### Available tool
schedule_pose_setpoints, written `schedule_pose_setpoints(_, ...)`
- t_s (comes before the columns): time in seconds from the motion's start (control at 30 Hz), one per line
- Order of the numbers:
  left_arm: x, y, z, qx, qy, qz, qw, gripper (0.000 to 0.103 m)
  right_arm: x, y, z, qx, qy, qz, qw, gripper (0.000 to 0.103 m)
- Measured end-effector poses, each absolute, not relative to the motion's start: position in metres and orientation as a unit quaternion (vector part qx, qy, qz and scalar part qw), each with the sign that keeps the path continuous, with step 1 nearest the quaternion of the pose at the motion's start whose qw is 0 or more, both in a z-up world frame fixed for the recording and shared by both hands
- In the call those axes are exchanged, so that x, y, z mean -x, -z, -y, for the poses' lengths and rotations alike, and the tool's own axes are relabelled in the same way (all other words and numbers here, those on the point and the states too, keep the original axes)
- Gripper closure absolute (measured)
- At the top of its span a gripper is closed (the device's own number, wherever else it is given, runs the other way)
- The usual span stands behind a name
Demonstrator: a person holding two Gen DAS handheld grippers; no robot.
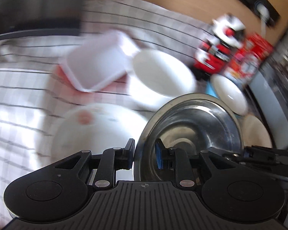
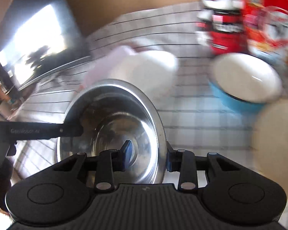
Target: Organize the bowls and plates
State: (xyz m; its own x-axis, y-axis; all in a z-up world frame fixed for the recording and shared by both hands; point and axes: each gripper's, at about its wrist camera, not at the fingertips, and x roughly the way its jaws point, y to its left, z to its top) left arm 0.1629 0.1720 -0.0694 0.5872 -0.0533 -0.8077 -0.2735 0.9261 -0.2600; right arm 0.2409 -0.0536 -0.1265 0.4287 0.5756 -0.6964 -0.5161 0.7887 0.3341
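Note:
A steel bowl (image 1: 192, 126) is held up above the checked tablecloth (image 1: 19, 88) by both grippers. My left gripper (image 1: 144, 153) is shut on its left rim, one finger outside and one inside. My right gripper (image 2: 147, 156) is shut on the right rim of the same steel bowl (image 2: 113, 122). The left gripper's arm shows at the bowl's far rim in the right wrist view (image 2: 48, 131). Below lie a white bowl (image 1: 161, 76), a white plate with a pink mark (image 1: 94, 132) and a white bowl on a blue bowl (image 2: 245, 80). Both views are motion-blurred.
A white rectangular container (image 1: 99, 63) lies tilted by a red cloth. Red packages (image 1: 240, 57) and a red-and-black can (image 2: 224, 25) stand at the back right. A cream plate (image 2: 276, 134) is at the right. A dark appliance (image 2: 38, 38) stands at the left.

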Motion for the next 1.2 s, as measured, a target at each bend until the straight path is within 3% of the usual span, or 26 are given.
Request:
schedule_pose_setpoints(0.23,-0.148,0.097,-0.231,0.195,-0.163,-0.464,0.849,0.079,-0.25,0.151,-0.045,0.031,-0.36,-0.45,0.816,0.068)
schedule_pose_setpoints(0.47,-0.138,0.1,-0.247,0.198,-0.166,-0.452,0.854,0.081,-0.24,0.156,-0.069,0.059,-0.351,-0.44,0.825,0.065)
schedule_pose_setpoints(0.53,-0.132,0.096,-0.251,0.198,-0.166,-0.439,0.86,0.081,-0.239,0.155,-0.066,0.062,-0.346,-0.432,0.83,0.06)
schedule_pose_setpoints(0.77,-0.126,0.078,-0.259,0.186,-0.147,-0.403,0.884,0.081,-0.242,0.15,-0.06,0.049,-0.336,-0.417,0.843,0.055)
schedule_pose_setpoints(0.9,-0.124,0.064,-0.256,0.186,-0.11,-0.374,0.902,0.081,-0.237,0.14,-0.05,0.05,-0.331,-0.388,0.859,0.042)
schedule_pose_setpoints(1.2,-0.138,0.096,-0.254,0.137,-0.129,-0.451,0.872,0.075,-0.247,0.15,-0.047,0.051,-0.305,-0.411,0.858,0.04)
